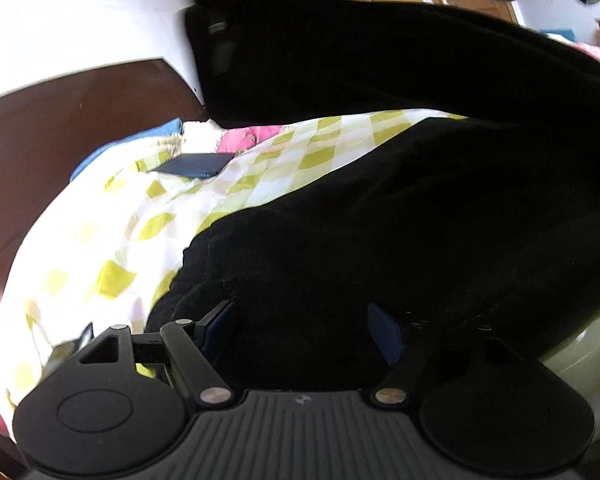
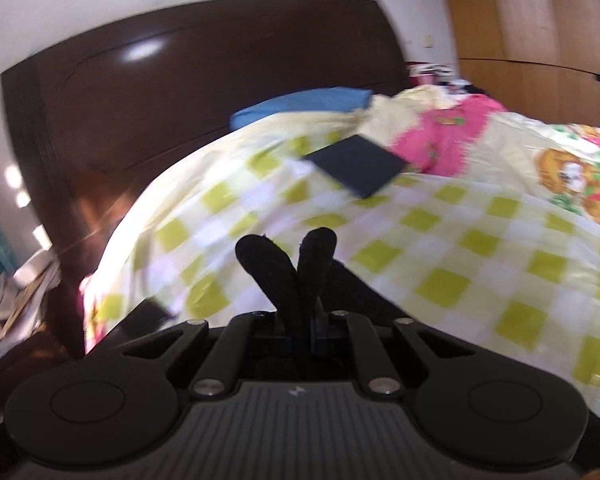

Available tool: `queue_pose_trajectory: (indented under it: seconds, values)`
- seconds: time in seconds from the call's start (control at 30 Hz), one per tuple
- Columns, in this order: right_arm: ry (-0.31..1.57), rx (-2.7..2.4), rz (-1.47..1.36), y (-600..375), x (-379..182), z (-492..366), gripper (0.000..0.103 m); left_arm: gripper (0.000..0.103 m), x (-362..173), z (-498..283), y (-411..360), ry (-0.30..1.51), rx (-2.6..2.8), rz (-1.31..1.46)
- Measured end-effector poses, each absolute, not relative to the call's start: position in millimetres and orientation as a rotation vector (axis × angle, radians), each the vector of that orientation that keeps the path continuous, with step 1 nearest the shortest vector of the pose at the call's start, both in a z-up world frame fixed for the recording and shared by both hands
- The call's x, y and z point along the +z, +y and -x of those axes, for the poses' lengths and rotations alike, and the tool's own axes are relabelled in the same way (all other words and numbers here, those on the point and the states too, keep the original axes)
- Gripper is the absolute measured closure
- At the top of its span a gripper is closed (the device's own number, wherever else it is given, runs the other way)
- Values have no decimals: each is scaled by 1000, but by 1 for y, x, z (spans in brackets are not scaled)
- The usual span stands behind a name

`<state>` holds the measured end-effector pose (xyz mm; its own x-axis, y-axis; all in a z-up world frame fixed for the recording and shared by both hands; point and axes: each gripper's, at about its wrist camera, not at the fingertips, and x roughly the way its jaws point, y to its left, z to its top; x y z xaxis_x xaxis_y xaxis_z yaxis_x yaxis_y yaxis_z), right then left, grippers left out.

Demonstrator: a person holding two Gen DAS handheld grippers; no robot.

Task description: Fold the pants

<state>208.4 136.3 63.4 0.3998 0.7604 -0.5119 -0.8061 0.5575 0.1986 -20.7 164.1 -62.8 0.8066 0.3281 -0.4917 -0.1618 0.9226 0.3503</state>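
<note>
The black pants point(image 1: 380, 220) lie spread over the yellow-checked bedsheet point(image 1: 148, 216), with one part lifted in an arch across the top of the left wrist view. My left gripper point(image 1: 304, 330) is open, its blue-padded fingers point(image 1: 220, 328) resting low on the black cloth. In the right wrist view my right gripper point(image 2: 300, 304) is shut on a fold of the black pants point(image 2: 288, 264), which sticks up between the fingers above the checked sheet point(image 2: 440, 248).
A dark flat notebook-like object point(image 2: 358, 166) lies on the sheet near a blue pillow point(image 2: 300, 106) and a pink cartoon quilt point(image 2: 452, 136). A dark wooden headboard point(image 2: 204, 92) stands behind. Wooden wardrobe doors point(image 2: 540, 20) are at right.
</note>
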Motion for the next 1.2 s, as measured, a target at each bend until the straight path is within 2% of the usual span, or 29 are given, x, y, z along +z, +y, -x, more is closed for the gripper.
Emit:
queue_pose_trajectory:
  seconds: [0.2, 0.27, 0.3, 0.43, 0.47, 0.57, 0.7, 0.83, 0.9, 0.97, 1.03, 1.1, 1.2]
  values:
    - [657, 1140, 337, 195, -9, -173, 94, 19, -65, 36, 178, 572, 269, -270]
    - [697, 1160, 406, 202, -26, -173, 89, 19, -66, 42, 178, 572, 270, -259]
    - [731, 1163, 407, 203, -29, -175, 88, 18, -65, 45, 180, 572, 270, -251]
    - [788, 1219, 301, 187, -9, -177, 74, 17, -60, 60, 181, 570, 278, -226]
    - [794, 1248, 277, 181, -2, -176, 73, 16, -58, 65, 182, 576, 286, -221]
    - [768, 1313, 229, 154, 23, -167, 64, 16, -53, 84, 188, 609, 330, -201]
    - [781, 1161, 144, 96, 43, -183, 64, 16, -31, 100, 193, 595, 407, -233]
    - [827, 767, 192, 11, 28, -215, 61, 16, -8, 81, 190, 483, 379, -246]
    - [871, 633, 105, -36, 14, -229, 61, 15, -4, 57, 181, 429, 340, -273]
    - [899, 583, 63, -64, -6, -240, 70, 10, -11, 28, 172, 414, 300, -295]
    - [950, 506, 83, -72, -20, -246, 74, 10, -32, -4, 170, 523, 235, -283]
    - [938, 539, -8, -91, -16, -244, 74, 10, -62, -19, 170, 635, 207, -302]
    - [898, 524, -80, -119, -6, -241, 63, 9, -57, -10, 163, 627, 214, -310]
